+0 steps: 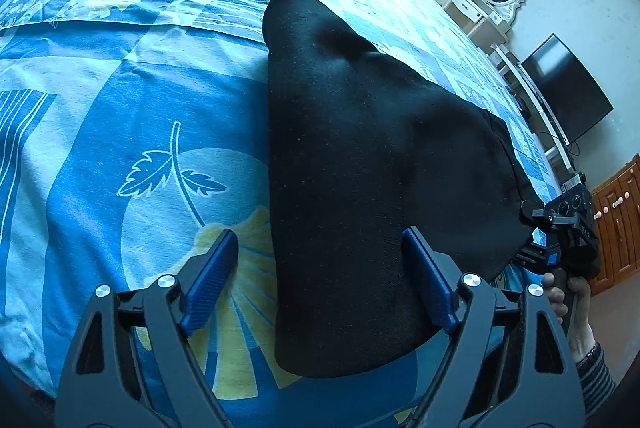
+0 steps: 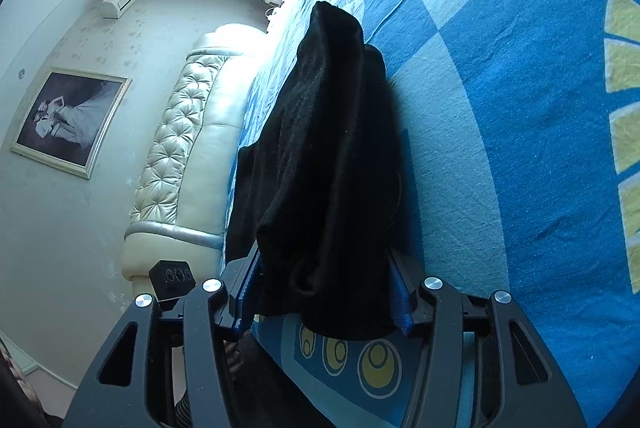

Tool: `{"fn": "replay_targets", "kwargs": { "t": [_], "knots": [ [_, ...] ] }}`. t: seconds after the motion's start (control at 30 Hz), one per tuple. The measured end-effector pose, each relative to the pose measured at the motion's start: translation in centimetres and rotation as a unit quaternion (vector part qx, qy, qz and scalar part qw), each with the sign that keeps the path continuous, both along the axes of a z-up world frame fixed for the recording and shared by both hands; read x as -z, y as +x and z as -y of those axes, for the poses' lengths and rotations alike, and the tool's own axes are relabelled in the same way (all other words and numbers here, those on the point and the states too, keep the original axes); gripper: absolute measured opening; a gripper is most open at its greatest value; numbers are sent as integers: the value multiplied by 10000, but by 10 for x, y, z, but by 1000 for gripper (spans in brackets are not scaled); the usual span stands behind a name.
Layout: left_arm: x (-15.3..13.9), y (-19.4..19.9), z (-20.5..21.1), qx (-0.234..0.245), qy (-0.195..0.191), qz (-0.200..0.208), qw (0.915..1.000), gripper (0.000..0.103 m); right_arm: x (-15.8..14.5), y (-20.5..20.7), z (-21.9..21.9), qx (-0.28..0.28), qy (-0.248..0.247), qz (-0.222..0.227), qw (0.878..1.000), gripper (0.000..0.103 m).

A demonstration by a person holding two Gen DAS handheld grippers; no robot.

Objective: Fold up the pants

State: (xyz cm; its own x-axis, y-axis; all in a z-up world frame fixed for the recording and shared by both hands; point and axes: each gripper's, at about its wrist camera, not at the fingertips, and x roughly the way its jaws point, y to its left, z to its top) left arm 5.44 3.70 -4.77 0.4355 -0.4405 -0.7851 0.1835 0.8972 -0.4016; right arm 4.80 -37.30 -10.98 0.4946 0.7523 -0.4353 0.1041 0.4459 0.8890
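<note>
Black pants (image 1: 360, 155) lie on the blue patterned bedsheet (image 1: 120, 131), part raised off it, running forward from both tongs. Left gripper (image 1: 320, 280): fingers spread wide, cloth edge lies between them, touching the right-hand pad (image 1: 428, 276); left-hand pad (image 1: 212, 268) sits clear over the sheet. No grip on this side. Right gripper (image 2: 324, 288): fingers partly closed with a thick bunch of pants (image 2: 328, 155) between the pads, looks clamped, fabric rising ahead of it. From the left wrist view the right gripper (image 1: 560, 228) sits at the far right corner of the cloth.

Step in hand, my guess: take both near corners, then carry the fold over. To do well: close left on the cloth edge, all layers, before lifting. Keep both tongs level and the edge taut between them. Move together and lay the edge square on the far part.
</note>
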Motion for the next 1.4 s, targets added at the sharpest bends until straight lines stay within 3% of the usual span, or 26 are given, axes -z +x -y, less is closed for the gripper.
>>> {"fn": "replay_targets", "kwargs": {
  "t": [0.2,0.33,0.5,0.73,0.93,1.1,1.4],
  "knots": [
    [-10,-15,-3,-301,347,48,9989,90,-14,-20,0,73,-364,-72,9993,65],
    [-24,-31,5,-380,756,285,9960,90,-23,-38,-8,-128,-921,-37,9957,72],
    [-35,-52,13,-472,1111,478,9915,91,-35,-45,-24,-214,-1778,-88,9838,79],
    [-47,-82,30,-505,1849,938,9770,93,-49,-43,-49,-175,-2666,-254,9633,82],
    [-52,-88,31,-638,1801,1039,9761,96,-58,-43,-67,-281,-3567,-86,9338,82],
    [-53,-88,30,-694,1904,992,9742,96,-64,-44,-75,-317,-3980,66,9168,82],
    [-57,-88,22,-921,1839,968,9738,96,-68,-44,-89,-387,-4060,138,9129,82]
  ]
}}
